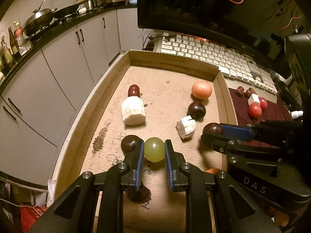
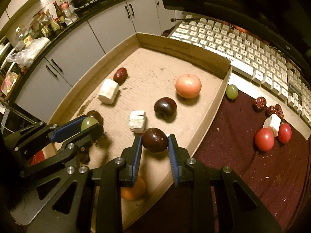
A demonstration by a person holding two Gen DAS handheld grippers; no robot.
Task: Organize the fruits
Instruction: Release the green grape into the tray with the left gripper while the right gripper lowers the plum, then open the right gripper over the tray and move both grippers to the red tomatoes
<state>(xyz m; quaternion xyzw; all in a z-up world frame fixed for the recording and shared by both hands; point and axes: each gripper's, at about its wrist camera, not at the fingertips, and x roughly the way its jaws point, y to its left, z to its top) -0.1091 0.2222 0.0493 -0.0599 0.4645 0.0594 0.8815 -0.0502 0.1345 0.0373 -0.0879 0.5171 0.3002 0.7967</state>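
Left gripper [image 1: 154, 149] pinching a green grape [image 1: 154, 149] between its blue pads, carried above the floor of the cardboard tray [image 1: 171, 58] near the tray's near-left corner; presumably held clear of the floor for setting down among fruit already gathered. Right gripper [image 2: 155, 140] pinching a dark plum [image 2: 155, 140] in the same manner, over the tray close to its right wall, near end. Both grips taken across the widest part of the fruit, likely to stop round, smooth skins slipping out.

Tray contents, far end to near end: a red date [image 1: 133, 90] touching a large pale chunk [image 1: 133, 111] toward the left wall; an orange citrus [image 1: 201, 89] by the far-right corner; a second dark plum [image 1: 196, 110] just beside it, touching a smaller pale chunk [image 1: 186, 129]; a third dark fruit [image 1: 129, 143] just beside the left gripper's fingers. Two further fruits, one dark [image 1: 138, 194] and one orange [image 2: 133, 190], partly hidden under the grippers at the near end.

Outside the tray, on the dark red cloth [image 2: 243, 155] along the keyboard [image 2: 233, 44] edge: a second green grape [image 2: 231, 91] against the tray's right wall, wrinkled dates [image 2: 259, 103], a pale wedge [image 2: 272, 124], two red fruits [image 2: 264, 139]. Sorting judged partly done, with these still to be brought in.
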